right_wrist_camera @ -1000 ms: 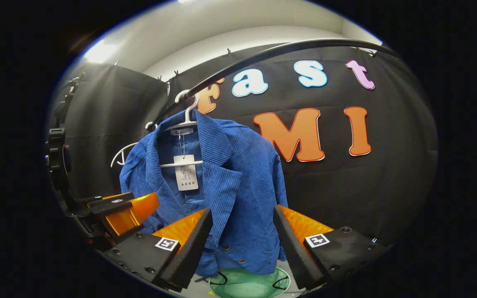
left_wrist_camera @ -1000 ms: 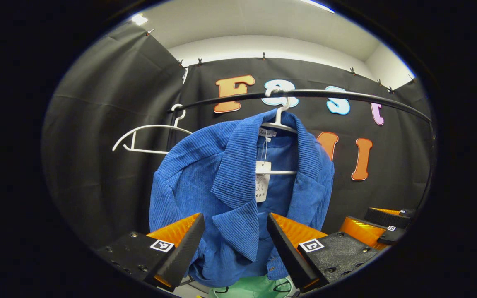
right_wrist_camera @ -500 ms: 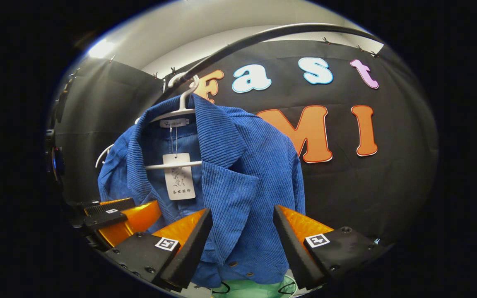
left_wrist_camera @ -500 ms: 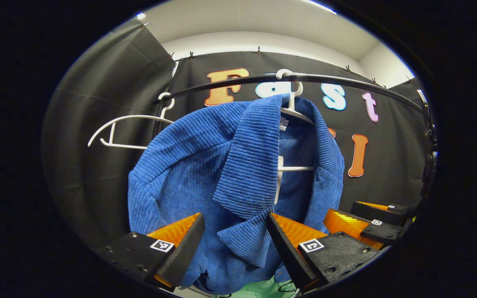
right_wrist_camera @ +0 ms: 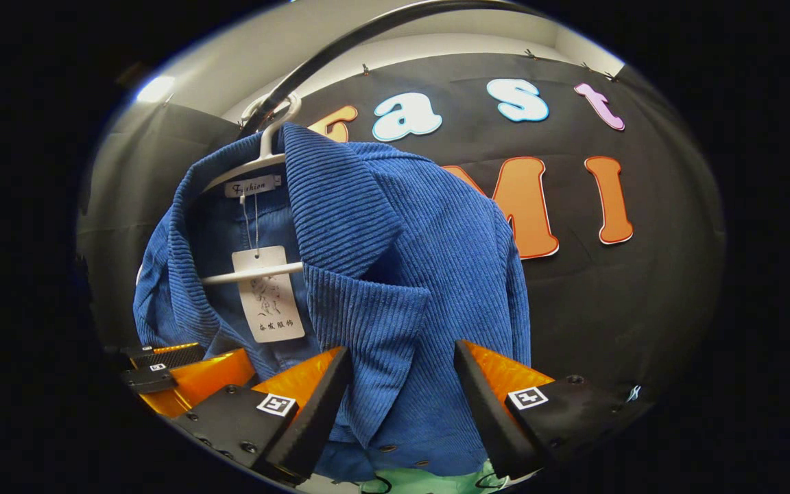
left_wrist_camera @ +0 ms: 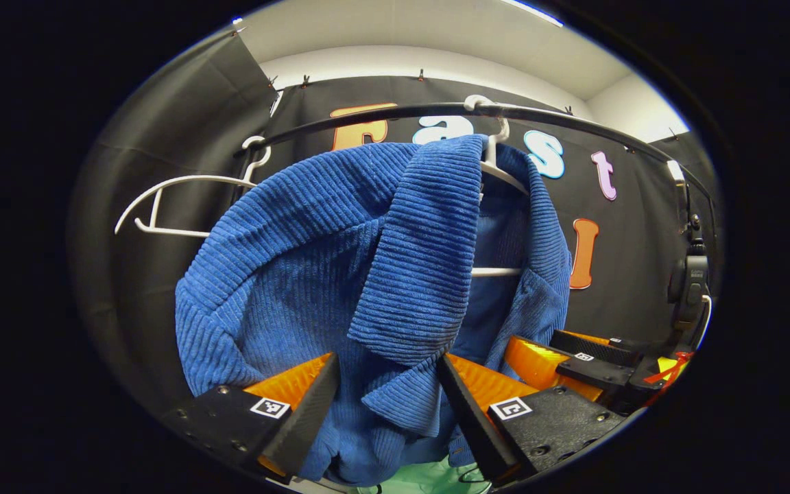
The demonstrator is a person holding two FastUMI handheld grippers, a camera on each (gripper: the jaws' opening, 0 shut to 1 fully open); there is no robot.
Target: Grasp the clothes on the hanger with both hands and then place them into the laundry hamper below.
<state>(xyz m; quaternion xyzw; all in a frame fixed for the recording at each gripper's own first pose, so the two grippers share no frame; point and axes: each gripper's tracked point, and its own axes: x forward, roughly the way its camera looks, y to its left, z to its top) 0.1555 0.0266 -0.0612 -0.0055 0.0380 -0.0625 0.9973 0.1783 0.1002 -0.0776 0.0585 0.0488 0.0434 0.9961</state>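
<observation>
The left gripper (left_wrist_camera: pixel 385 405) has its jaws spread wide, the blue jacket's (left_wrist_camera: pixel 313 288) lapel hanging between them; the right gripper (left_wrist_camera: pixel 573 360) sits beyond its right jaw.

You face a booth wall of black cloth (left_wrist_camera: pixel 162 171), clipped along its top edge. Above it runs a white wall (left_wrist_camera: pixel 436 60) and a white ceiling (left_wrist_camera: pixel 395 20) with a bright light strip (left_wrist_camera: pixel 532 9). A black curved rail (left_wrist_camera: pixel 381 113) crosses in front of you. An empty white hanger (left_wrist_camera: pixel 162 206) hangs at its left end.
</observation>
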